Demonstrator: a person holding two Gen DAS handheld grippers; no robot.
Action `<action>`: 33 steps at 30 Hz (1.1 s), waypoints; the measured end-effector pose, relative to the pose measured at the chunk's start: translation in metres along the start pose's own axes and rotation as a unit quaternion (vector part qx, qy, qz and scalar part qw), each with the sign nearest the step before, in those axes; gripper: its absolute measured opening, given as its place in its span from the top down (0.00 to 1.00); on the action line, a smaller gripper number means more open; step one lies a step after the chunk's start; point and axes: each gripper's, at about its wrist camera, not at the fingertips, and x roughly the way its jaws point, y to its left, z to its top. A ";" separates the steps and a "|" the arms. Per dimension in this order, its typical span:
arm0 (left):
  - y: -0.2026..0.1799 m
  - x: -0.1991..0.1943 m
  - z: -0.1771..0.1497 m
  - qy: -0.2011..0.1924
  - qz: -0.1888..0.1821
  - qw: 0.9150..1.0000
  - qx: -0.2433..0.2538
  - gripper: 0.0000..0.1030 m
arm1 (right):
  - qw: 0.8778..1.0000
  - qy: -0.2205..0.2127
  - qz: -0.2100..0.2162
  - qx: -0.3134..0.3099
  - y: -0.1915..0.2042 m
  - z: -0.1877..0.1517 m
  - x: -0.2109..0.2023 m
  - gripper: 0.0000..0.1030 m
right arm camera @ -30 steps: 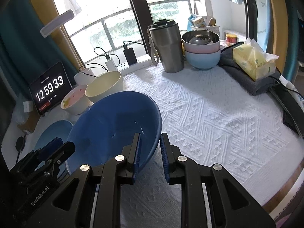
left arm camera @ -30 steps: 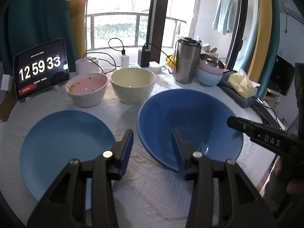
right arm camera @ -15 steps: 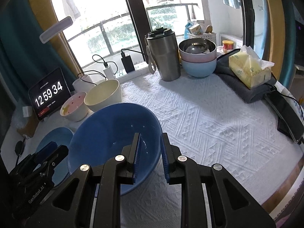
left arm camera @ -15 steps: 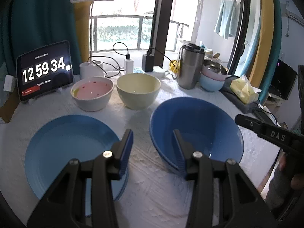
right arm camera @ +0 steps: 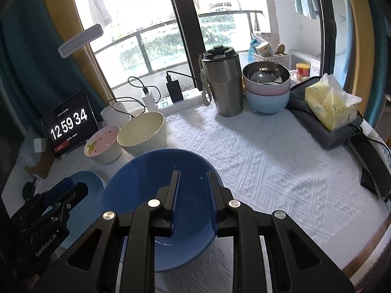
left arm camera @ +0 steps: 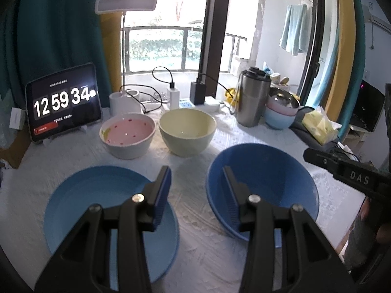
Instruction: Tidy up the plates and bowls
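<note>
A big blue bowl [left arm camera: 268, 183] [right arm camera: 146, 183] sits about level, low over the white cloth. My right gripper [right arm camera: 193, 190] is shut on its right rim, one finger inside the bowl and the other at the wall's outside. My left gripper [left arm camera: 196, 185] hangs open over bare cloth, between the bowl and a flat blue plate [left arm camera: 97, 200] [right arm camera: 85, 183] on the left; nothing is between its pads. Behind them stand a pink-lined bowl [left arm camera: 127, 134] and a cream bowl [left arm camera: 187, 131] side by side.
At the back right stand a steel tumbler [right arm camera: 222, 83] and a stack of three bowls [right arm camera: 266, 90]. A tablet clock [left arm camera: 63, 105], a power strip and cables line the back. A tissue pack [right arm camera: 330, 105] on grey cloth and a dark device [right arm camera: 374, 166] lie along the right edge.
The big blue bowl has come from a tilt toward the left to about level, still in the right gripper. The left gripper has drawn back; the bowl's left rim no longer lies between its fingers.
</note>
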 end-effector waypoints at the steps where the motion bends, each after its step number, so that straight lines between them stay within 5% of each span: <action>1: 0.000 0.000 0.001 -0.001 0.001 1.000 0.000 0.57 | 1.000 0.000 0.001 -0.001 0.001 0.002 0.001 0.79; 33: -0.001 0.040 0.054 -0.014 0.056 0.998 0.006 0.57 | 0.981 -0.041 0.047 -0.183 0.027 0.076 0.048 0.63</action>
